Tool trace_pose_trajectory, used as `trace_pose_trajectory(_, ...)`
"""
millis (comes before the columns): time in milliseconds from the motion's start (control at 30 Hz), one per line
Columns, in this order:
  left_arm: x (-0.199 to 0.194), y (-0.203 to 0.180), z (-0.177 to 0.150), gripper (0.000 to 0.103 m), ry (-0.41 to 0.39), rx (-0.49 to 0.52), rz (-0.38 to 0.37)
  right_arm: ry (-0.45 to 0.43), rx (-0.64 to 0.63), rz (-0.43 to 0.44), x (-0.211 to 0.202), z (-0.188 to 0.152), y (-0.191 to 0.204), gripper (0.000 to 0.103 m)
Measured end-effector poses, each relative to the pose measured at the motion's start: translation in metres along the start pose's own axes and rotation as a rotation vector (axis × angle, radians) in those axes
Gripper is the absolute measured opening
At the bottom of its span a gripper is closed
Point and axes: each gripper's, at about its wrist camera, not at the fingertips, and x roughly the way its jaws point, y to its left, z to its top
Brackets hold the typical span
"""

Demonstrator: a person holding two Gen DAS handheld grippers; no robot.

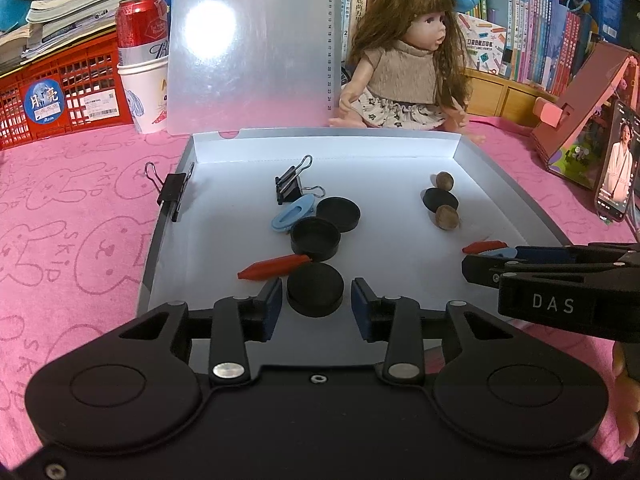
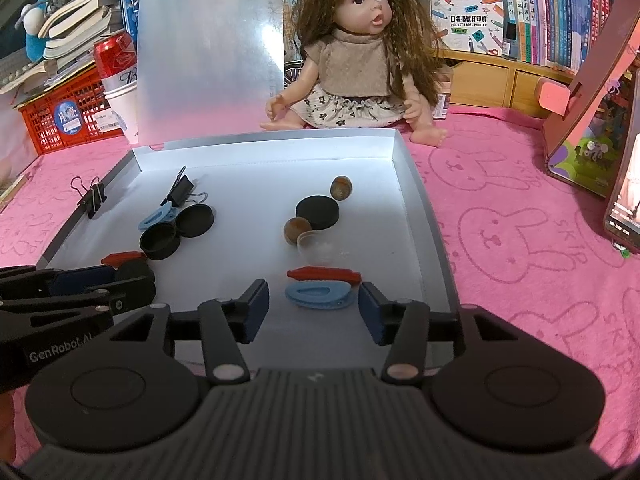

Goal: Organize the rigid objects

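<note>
On the pink bunny-print counter [image 2: 500,208] lies the open white box [image 2: 416,200], and everything we are sorting sits inside it. We judge the step in hand to be a release: the left gripper [image 1: 316,304] stands partly open with a black puck [image 1: 315,289] between its pads, seemingly just clear of them, at the box's six o'clock edge; the right gripper [image 2: 314,310] is roughly half open around a blue clip [image 2: 318,296], not pressing it.

Next, we think, each gripper must back off without nudging its piece, then go for the strays, grouping like with like.

Counting, largest first:
- four black pucks or caps: the one at the left gripper, a hollow cap [image 1: 315,238] and a flat disc [image 1: 338,214] near centre, one more [image 1: 440,199] at two o'clock;
- two binder clips, one [image 1: 292,186] inside at eleven o'clock, one [image 1: 172,192] clamped on the left wall;
- two blue clips, the second [image 1: 292,214] beside the caps;
- two red pegs [image 1: 274,267] [image 2: 324,274];
- two brown nuts [image 1: 445,181] [image 1: 447,217];
- one clear cup [image 2: 318,248], faint.
</note>
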Motion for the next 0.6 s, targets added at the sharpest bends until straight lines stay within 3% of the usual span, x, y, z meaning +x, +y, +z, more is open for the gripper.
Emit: trace_pose_trajectory(600,-0.0082,0.0005,-0.0003,0.044,-0.014,-0.014,-0.003,-0.017,-0.011,-0.004,-0.0097,-0.0019,0.0018,0.069)
